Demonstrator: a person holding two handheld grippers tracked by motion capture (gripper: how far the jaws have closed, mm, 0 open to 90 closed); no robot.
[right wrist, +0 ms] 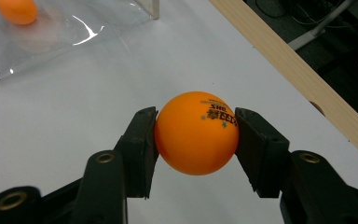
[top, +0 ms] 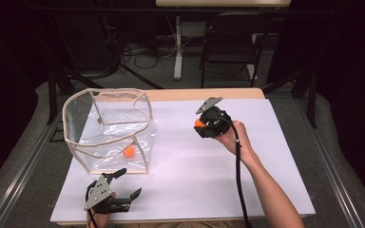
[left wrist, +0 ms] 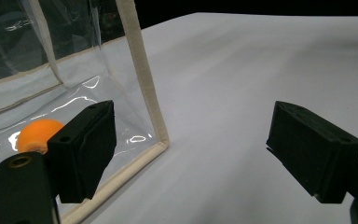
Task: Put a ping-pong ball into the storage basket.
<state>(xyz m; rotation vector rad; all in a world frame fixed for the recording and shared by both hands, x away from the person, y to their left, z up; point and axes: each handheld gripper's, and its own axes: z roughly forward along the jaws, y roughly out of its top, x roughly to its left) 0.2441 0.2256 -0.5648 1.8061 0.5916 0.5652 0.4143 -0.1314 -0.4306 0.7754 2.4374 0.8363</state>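
R gripper [right wrist: 193, 140]: clamping orange ball [right wrist: 196, 132] across its middle.
L gripper [left wrist: 191, 149]: jaws gaping, empty, beside clear bag [left wrist: 140, 74].
Ball: prob. light, smooth, slippery, crushable; grip gently.

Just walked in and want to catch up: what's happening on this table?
A person is working with a handheld gripper in each hand. The right gripper is shut on an orange ball, held between its fingers above the white table. A second orange ball lies inside the clear bag with beige trim. The left gripper waits open near the bag's front corner, holding nothing.
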